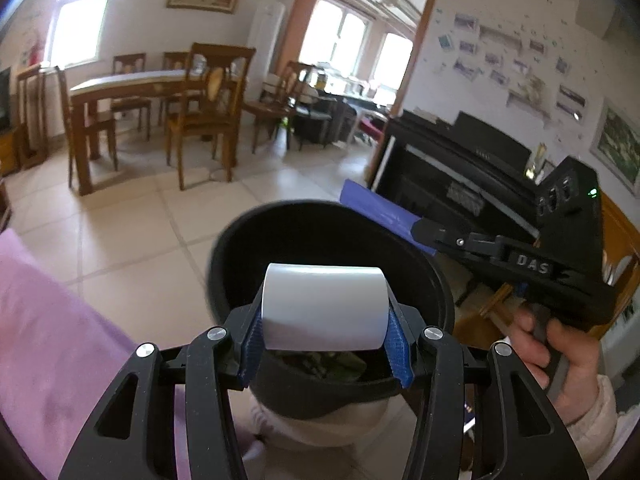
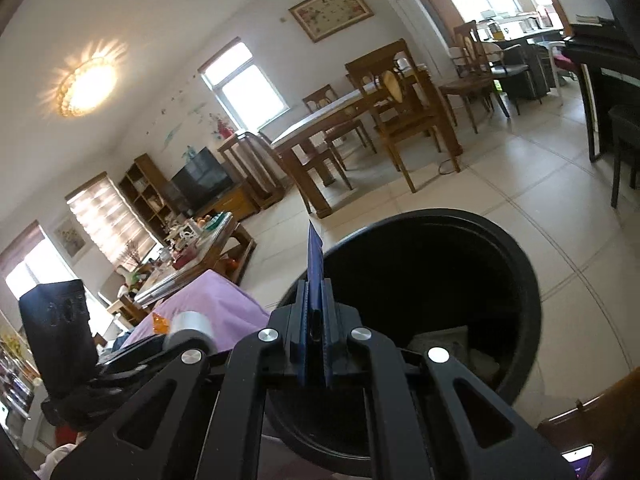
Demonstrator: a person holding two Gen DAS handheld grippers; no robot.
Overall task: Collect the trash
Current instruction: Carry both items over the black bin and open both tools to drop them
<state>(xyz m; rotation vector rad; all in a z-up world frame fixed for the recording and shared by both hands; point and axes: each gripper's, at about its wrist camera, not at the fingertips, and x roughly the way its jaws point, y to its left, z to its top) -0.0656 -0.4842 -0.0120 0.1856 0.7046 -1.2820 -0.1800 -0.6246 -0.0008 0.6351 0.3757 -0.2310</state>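
Note:
A round black trash bin [image 1: 304, 236] stands on the tiled floor with some scraps at its bottom. My left gripper [image 1: 325, 332] is shut on a white cylindrical cup [image 1: 324, 306], held just above the bin's near rim. My right gripper [image 2: 316, 320] is shut on a flat blue card [image 2: 314, 256], held edge-up over the bin [image 2: 440, 280] and its left rim. In the left wrist view the same blue card [image 1: 380, 210] pokes over the bin's right rim from the right gripper [image 1: 424, 230], held by a hand [image 1: 560, 360]. The white cup [image 2: 190, 326] shows at the lower left of the right wrist view.
A lilac cloth [image 1: 48, 340] covers a surface left of the bin. A black piano [image 1: 460, 168] stands to the right. A wooden dining table [image 1: 132, 88] with chairs is farther back, and a cluttered coffee table [image 2: 200, 240] stands by a television.

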